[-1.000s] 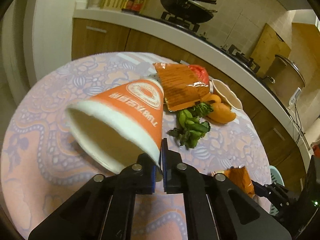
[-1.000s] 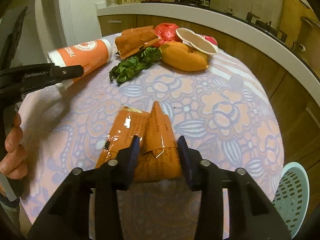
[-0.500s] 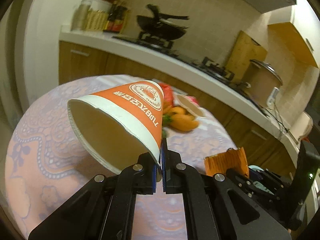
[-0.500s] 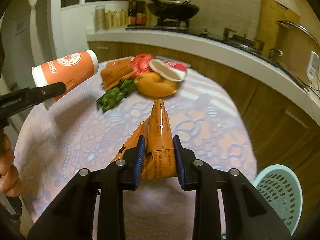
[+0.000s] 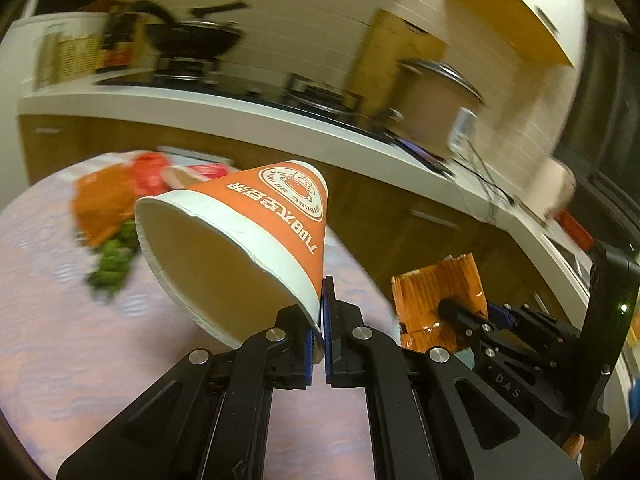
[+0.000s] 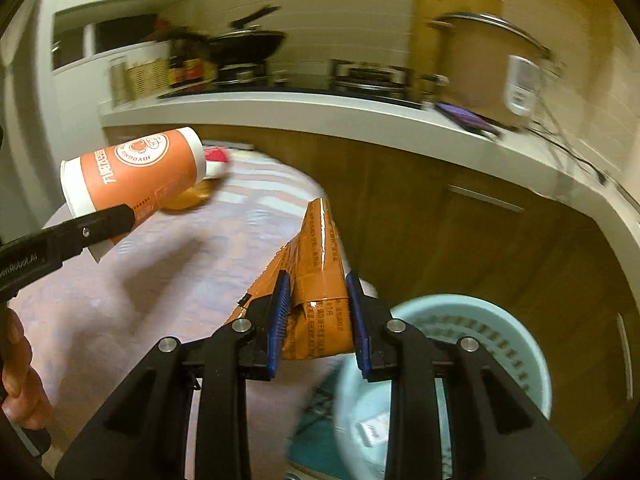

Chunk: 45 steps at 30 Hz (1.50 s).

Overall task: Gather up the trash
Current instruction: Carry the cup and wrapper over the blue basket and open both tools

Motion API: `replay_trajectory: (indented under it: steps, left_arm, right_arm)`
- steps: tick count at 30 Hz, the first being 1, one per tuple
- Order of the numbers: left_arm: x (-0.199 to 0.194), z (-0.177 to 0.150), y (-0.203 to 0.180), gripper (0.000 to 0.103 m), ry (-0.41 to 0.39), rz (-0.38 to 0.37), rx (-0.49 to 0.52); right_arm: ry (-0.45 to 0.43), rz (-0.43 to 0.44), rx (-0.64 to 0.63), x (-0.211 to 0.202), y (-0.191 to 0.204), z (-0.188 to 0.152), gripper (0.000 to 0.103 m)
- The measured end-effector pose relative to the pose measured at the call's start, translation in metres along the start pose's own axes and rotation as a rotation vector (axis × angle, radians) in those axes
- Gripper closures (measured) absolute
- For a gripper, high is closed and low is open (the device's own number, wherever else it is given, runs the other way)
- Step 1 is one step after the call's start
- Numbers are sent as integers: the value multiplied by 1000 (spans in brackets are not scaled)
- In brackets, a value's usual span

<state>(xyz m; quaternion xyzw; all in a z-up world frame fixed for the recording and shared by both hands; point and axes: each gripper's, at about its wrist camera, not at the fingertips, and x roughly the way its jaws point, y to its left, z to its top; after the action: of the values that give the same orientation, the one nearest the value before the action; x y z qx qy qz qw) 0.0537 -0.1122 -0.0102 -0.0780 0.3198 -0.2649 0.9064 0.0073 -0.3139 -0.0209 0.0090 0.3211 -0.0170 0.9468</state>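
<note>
We see a round counter in a patterned lilac cloth, bearing green vegetables, an orange wrapper and red packaging.

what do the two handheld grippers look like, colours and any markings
Both are matte black plastic with silver round bolts and blue ribbed pads. The left gripper has white lettering along its finger, seen from the right wrist. The right gripper body reads DAS, with a small green light.

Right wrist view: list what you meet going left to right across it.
Hand → orange paper cup in the left claw → orange wrapper in the right claw → light blue bin.
</note>
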Motion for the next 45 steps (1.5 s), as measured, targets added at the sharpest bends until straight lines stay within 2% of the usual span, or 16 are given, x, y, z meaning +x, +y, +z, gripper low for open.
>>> replay_trajectory:
  steps: [6,12,19,27,29,30,31,38,45]
  left_arm:
    - [36,-6,-62,101,63,-82,100]
    - [73,-19,-111,101,146,-152,151]
    - [111,-43,-147,101,251,-204,188]
    - [132,-58,-164,100,315,-207,207]
    - [137,-61,-165,86,338,-204,207]
    - [138,-63,-164,70,348,-200,209]
    - [139,-65,-163,61,359,-192,214]
    - [135,-67,-147,61,373,-181,178]
    - [115,-57,-125,61,321,-163,146]
  right_arm:
    - [1,-101,70,-14,-55,-15,78]
    - [42,-180,145,-21,-108,-42,78]
    - [103,-204,205,-13,-143,-69,78]
    - [142,-201,242,-5,-156,-83,76]
    - [153,-203,258,-3,-160,-85,68]
    - [158,-205,269,-3,-163,-87,61]
    - [158,-205,276,-3,-164,-89,51]
    - [152,-213,281,-4,-165,-87,50]
    - [138,-197,253,-5,-150,-77,50]
